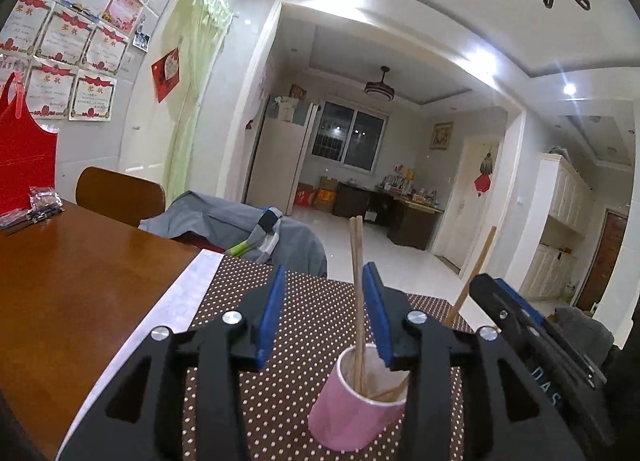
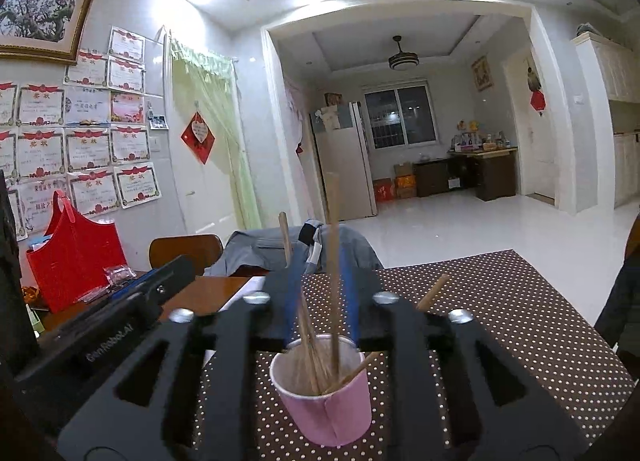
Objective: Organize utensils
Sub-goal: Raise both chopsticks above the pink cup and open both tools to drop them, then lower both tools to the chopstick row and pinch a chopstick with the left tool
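Observation:
A pink paper cup [image 1: 352,409] stands on the dotted brown mat [image 1: 296,301] and holds several wooden chopsticks [image 1: 357,285]. My left gripper [image 1: 326,313] is open just above the cup, its right blue pad at the cup's rim, with nothing between its fingers but the upright sticks. In the right wrist view the same cup [image 2: 326,401] sits below my right gripper [image 2: 322,301], whose blue fingers stand a little apart around an upright chopstick [image 2: 333,261] that reaches into the cup. I cannot tell whether they pinch it. The right gripper's body [image 1: 532,325] shows at the right.
The mat covers the right part of a brown wooden table [image 1: 80,273]. A red bag [image 2: 76,257] and small packets [image 1: 42,203] lie at the table's far left. A chair with grey clothes [image 1: 240,229] stands behind the table. The left gripper's body [image 2: 112,317] is close on the left.

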Motion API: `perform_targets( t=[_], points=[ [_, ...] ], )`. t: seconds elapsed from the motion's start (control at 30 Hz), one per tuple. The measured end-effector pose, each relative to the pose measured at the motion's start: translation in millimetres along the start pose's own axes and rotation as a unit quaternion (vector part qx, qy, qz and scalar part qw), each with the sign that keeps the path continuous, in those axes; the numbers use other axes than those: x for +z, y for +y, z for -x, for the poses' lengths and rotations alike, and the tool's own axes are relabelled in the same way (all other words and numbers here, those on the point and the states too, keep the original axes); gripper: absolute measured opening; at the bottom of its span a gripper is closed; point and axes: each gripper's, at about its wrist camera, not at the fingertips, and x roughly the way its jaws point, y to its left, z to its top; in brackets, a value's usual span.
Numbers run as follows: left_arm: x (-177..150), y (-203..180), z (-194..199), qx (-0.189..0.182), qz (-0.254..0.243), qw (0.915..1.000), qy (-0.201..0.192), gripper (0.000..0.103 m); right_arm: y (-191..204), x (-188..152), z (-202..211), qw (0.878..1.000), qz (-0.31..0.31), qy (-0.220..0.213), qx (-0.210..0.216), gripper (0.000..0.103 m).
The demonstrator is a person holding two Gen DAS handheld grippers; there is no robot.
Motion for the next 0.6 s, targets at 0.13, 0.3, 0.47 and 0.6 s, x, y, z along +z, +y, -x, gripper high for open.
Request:
perform_targets(
  t=[0.13, 0.3, 0.47, 0.6],
  points=[
    [2.1, 0.4, 21.0, 0.000, -0.007, 1.0000, 0.003, 0.042, 3.4, 2.8, 16.6, 1.000, 0.009, -0.001, -0.006, 0.031],
    [0.6, 1.2, 51.8, -0.001, -0.013, 0.9998, 0.013, 0.047, 4.4, 0.8, 40.7, 1.000, 0.012, 0.010, -0.012, 0.031],
    [-6.5, 2.6, 79.3, -0.008, -0.019, 0.9990, 0.039, 0.049, 5.4, -8.7, 59.5, 0.999, 0.010, 0.044, -0.018, 0.033],
    [-19.2, 2.4, 93.1, -0.018, -0.029, 0.9960, 0.083, 0.049, 3.0, -22.0, 68.9, 0.996, 0.001, 0.087, -0.021, 0.044]
  ],
)
